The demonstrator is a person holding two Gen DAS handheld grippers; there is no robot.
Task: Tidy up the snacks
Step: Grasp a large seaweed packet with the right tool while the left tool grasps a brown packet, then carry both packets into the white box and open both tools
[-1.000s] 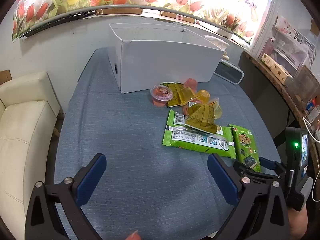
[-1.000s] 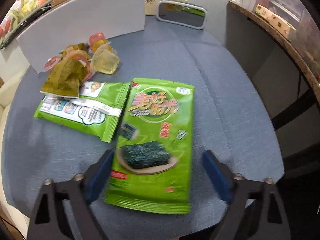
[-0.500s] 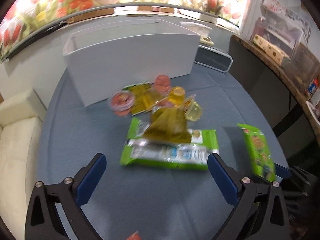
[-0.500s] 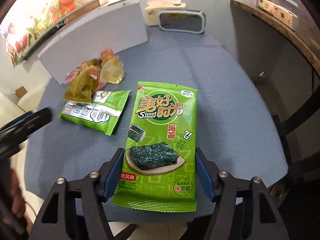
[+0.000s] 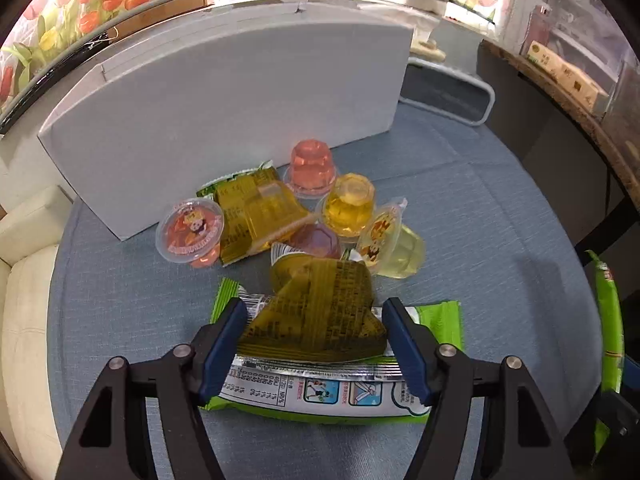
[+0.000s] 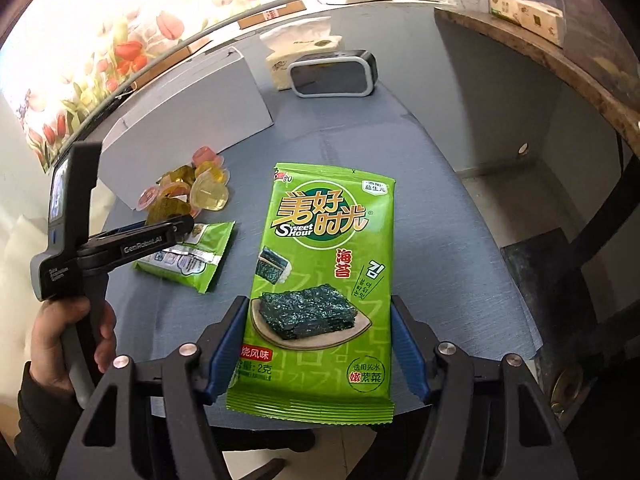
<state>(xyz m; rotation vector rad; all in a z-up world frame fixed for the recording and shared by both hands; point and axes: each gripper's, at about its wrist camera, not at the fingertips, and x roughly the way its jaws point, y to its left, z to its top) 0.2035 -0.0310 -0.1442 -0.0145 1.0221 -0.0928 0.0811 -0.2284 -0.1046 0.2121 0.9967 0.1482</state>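
**Tools closing on two snack packets**

Left tool (image 5: 314,330) has just been closing its jaws around an olive-brown packet (image 5: 320,308) lying on a green pouch (image 5: 320,392) on the desk (image 5: 128,300). Right tool (image 6: 316,344) grips a green seaweed packet (image 6: 324,276) by its edges, raised above the desk. Jelly cups (image 5: 348,204) cluster before a white box (image 5: 224,108).

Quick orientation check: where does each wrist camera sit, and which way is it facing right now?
Left wrist: on the left claw, angled down at the olive packet between its fingers, jelly cups and white box beyond; only the claw shows.
Right wrist: on the right claw, angled down at the seaweed packet it grips; the left hand shows.
Shared: white box, jelly cups, the green packet lying flat.
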